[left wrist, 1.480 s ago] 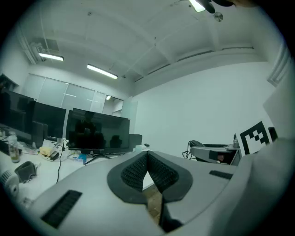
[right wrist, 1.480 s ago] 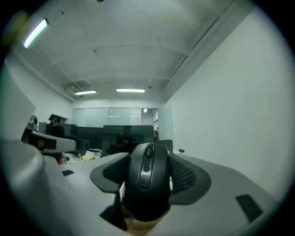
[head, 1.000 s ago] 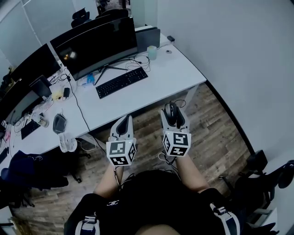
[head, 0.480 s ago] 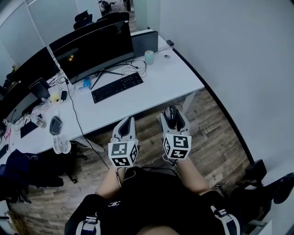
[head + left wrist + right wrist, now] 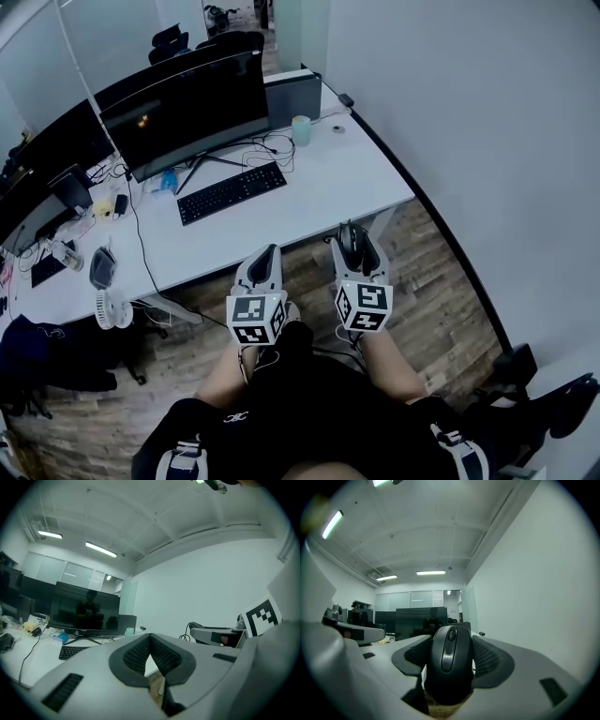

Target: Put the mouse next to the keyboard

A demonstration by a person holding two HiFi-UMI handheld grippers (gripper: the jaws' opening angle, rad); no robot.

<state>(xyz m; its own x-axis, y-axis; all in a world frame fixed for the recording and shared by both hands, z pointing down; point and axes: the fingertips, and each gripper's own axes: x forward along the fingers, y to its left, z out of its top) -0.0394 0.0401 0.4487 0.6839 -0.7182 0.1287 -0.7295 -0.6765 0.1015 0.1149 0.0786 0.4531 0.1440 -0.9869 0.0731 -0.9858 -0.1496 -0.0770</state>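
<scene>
A black mouse point(image 5: 450, 663) sits clamped between the pads of my right gripper point(image 5: 354, 246), held in the air over the wooden floor in front of the white desk point(image 5: 347, 178); the mouse point(image 5: 349, 240) shows dark between the jaws in the head view. The black keyboard point(image 5: 232, 192) lies on the desk below a wide curved monitor point(image 5: 183, 112), up and to the left of both grippers. My left gripper point(image 5: 262, 265) is level with the right one, its pads point(image 5: 140, 654) touching at the tip with nothing between them. The keyboard point(image 5: 75, 651) appears small at the left of the left gripper view.
A pale green cup point(image 5: 301, 129) and a dark box point(image 5: 292, 94) stand at the desk's back right. Cables point(image 5: 272, 145) trail behind the keyboard. More monitors, a small fan point(image 5: 112, 309) and clutter fill the desk's left part. A white wall point(image 5: 487, 141) runs along the right.
Both grippers have drifted slightly down in the head view and the desk has shifted left and up; the mouse stays gripped in the right gripper.
</scene>
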